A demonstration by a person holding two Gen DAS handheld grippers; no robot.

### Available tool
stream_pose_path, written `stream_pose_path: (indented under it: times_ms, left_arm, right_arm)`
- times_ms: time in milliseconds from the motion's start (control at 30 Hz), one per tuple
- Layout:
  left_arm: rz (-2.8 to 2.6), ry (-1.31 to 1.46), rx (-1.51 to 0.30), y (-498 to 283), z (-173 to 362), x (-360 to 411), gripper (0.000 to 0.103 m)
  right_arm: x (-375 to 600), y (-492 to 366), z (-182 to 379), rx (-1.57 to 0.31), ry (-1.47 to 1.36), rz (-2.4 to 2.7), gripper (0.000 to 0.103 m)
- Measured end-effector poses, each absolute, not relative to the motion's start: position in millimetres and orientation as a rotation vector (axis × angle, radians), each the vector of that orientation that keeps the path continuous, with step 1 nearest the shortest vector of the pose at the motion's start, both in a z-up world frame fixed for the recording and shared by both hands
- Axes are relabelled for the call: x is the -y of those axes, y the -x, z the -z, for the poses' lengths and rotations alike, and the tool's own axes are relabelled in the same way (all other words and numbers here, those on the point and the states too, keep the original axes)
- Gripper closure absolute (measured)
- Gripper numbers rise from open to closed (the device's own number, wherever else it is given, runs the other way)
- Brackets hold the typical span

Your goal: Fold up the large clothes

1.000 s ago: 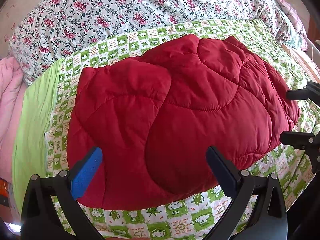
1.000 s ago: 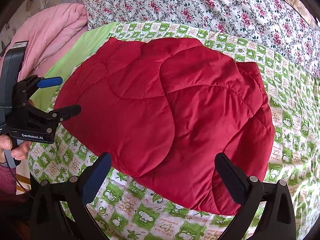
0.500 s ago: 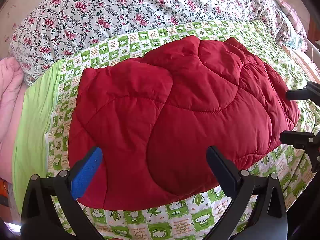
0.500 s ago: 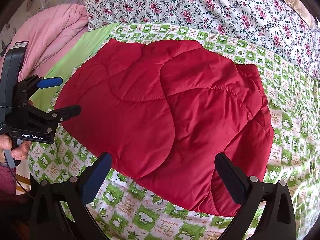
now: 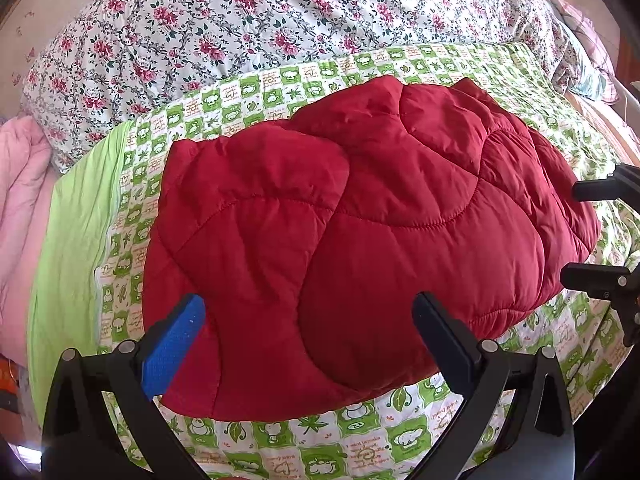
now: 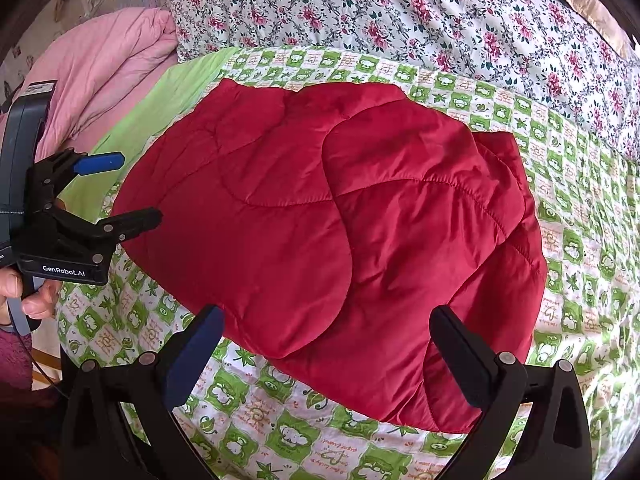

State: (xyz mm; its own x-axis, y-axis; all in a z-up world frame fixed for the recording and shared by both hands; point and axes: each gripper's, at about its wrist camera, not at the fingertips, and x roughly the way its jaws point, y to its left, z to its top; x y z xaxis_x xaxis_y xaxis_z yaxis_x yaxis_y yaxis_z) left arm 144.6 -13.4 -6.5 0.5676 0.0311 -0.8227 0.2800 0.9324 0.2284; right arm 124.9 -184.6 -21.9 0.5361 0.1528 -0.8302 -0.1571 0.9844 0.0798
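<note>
A red quilted puffer garment [image 5: 360, 240] lies folded into a compact bundle on the green-and-white patterned sheet [image 5: 360, 448]; it also shows in the right wrist view [image 6: 340, 232]. My left gripper [image 5: 308, 320] is open and empty, hovering over the bundle's near edge; it also shows from the side in the right wrist view [image 6: 120, 188], beside the garment's left end. My right gripper [image 6: 328, 336] is open and empty above the near right edge; its fingers [image 5: 592, 232] show at the right of the left wrist view.
A floral duvet [image 5: 260, 32] is piled along the back of the bed. A pink quilt [image 6: 100, 76] lies at the left, next to a plain green strip of sheet [image 5: 72, 240]. A pillow [image 5: 588, 68] sits at the far right.
Both views drift slightly back from the garment. The garment lies still and both grippers stay open.
</note>
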Motion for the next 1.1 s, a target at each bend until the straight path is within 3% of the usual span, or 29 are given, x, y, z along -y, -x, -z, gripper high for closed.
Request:
stream_pose_path:
  times_ms: [1100]
  left_arm:
    - [0.129, -0.352, -0.942, -144.2, -0.3, 12.5, 0.0]
  right_arm:
    - [181.2, -124.6, 11.5, -0.969, 0.012, -0.173, 0.0]
